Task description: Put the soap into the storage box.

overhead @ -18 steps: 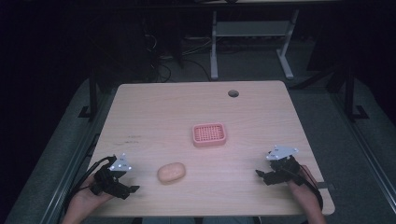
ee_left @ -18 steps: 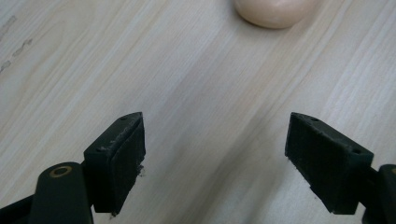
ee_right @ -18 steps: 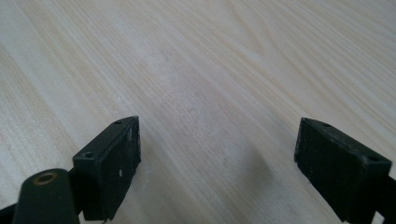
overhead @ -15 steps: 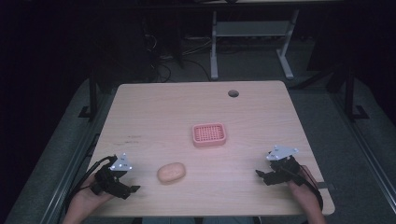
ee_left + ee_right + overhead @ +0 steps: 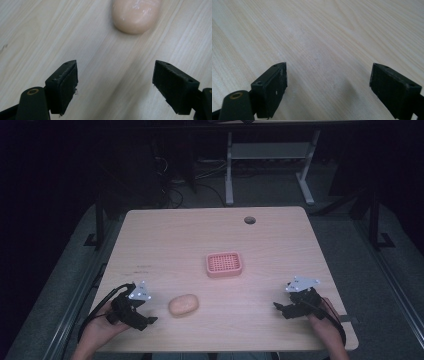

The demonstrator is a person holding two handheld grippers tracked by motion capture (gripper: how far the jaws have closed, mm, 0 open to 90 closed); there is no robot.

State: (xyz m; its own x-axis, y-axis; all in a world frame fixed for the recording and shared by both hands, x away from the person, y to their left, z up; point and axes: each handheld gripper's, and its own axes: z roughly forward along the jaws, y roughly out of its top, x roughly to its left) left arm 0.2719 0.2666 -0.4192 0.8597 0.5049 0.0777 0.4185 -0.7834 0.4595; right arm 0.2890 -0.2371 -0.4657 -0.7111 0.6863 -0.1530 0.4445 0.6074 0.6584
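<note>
Left gripper [image 5: 142, 312] sits at the lower left of the high view with jaws spread wide and empty, little changed from a moment ago. Just right of it lies the soap [image 5: 183, 304]; the left gripper view shows white flecks on the bar. A pink tray [image 5: 224, 264] stands mid-table [image 5: 175, 235]. Right gripper [image 5: 281, 307], lower right, is likewise spread and empty over bare wood.

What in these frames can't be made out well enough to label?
- Soap-like beige lump: its far end is cut off by the top edge of the left gripper view.
- Pink basket: too small in the high view to tell whether anything lies inside.
- Floor beyond the table: too dark in the high view.
</note>
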